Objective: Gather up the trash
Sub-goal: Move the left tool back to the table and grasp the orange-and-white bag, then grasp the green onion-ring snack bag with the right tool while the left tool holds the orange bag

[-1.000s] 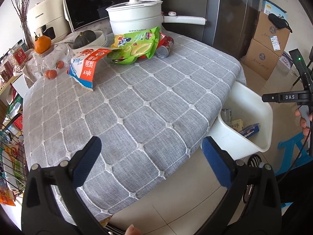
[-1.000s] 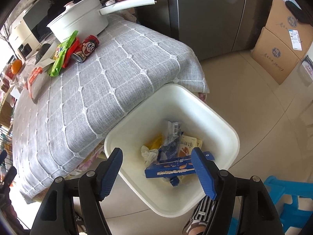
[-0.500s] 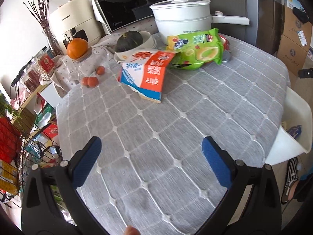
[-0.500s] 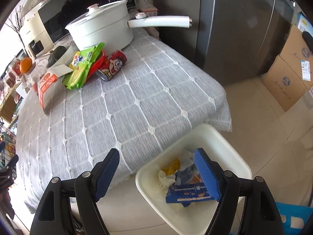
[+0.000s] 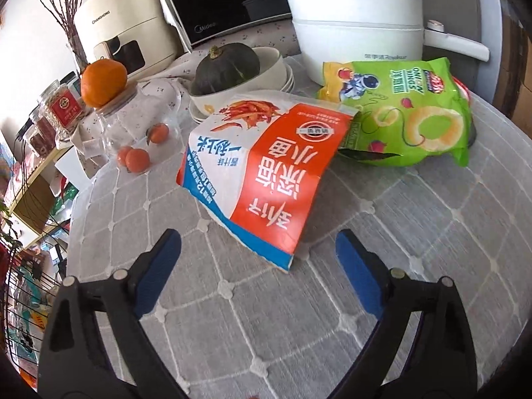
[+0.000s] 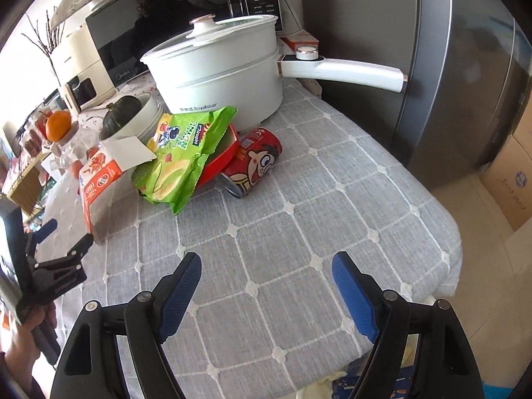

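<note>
An orange, white and blue carton [image 5: 262, 169] lies flat on the grey checked tablecloth [image 5: 415, 249], its near corner just ahead of my open, empty left gripper [image 5: 257, 242]. A green snack bag [image 5: 405, 116] lies behind it to the right. In the right wrist view the carton [image 6: 99, 179], the green bag [image 6: 183, 159] and a red can [image 6: 254, 163] on its side lie in a cluster well ahead of my open, empty right gripper [image 6: 266, 266]. The left gripper [image 6: 63, 242] shows at the far left there.
A white electric pot [image 6: 219, 66] with a long handle [image 6: 345, 69] stands behind the trash. A dark squash in stacked bowls [image 5: 232, 69], a glass jar with an orange [image 5: 103, 79] on it, a microwave and an air fryer stand at the back. The table edge [image 6: 449, 266] and floor boxes are to the right.
Both grippers have moved forward over the table toward the trash. The white bin with trash has dropped out of both views. The carton is now close in front of the left gripper.
</note>
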Available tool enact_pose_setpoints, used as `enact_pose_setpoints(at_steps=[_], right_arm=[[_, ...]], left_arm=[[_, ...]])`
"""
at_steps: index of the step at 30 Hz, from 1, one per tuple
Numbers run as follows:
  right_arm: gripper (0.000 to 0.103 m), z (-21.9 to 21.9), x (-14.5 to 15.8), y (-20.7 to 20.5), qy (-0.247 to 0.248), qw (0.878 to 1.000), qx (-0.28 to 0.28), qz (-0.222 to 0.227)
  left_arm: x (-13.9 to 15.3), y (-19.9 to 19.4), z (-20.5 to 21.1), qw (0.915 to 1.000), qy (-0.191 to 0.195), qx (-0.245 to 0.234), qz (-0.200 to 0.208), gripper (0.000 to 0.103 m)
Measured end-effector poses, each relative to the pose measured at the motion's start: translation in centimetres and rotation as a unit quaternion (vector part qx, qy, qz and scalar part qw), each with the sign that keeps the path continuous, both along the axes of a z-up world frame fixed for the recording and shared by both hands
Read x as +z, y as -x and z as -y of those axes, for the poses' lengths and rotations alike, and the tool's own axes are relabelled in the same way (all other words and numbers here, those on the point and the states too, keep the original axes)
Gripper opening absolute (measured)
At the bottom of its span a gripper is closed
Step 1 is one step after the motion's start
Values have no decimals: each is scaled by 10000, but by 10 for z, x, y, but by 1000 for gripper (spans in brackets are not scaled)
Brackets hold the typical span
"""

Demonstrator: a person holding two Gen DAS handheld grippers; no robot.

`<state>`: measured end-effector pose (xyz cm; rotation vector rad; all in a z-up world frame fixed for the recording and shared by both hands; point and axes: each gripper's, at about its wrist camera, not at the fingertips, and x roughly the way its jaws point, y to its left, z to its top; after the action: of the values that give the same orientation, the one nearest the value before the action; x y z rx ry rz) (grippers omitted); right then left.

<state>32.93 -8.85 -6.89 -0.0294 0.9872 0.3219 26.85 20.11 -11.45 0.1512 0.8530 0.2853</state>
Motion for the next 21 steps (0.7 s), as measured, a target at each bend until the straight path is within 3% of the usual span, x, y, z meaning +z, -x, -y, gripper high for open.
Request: enact_pose_setpoints(at_steps=[2, 5, 6, 9, 12, 21], right_arm=[[82, -5, -8, -4, 87, 9999, 41, -70], [82, -6, -15, -5, 198, 9997, 69, -86], [82, -6, -17, -5, 239, 9997, 62, -85], [82, -4, -20, -5, 302, 9995, 8, -89], [82, 0, -20, -2, 264, 9996, -68, -115], [82, 2, -4, 25, 155, 9998, -92, -83]], left_arm=[[-6, -5, -8, 9998, 142, 148, -22, 75], [-12, -7, -18, 9990, 370, 231, -38, 41], [-13, -5, -21, 9987, 434, 258, -37, 25], [-8, 7, -29, 9975, 598, 342, 179, 8], [1, 21, -38, 9942, 974, 385, 239, 4], [34, 77, -55, 9891, 1380, 418, 309, 3]])
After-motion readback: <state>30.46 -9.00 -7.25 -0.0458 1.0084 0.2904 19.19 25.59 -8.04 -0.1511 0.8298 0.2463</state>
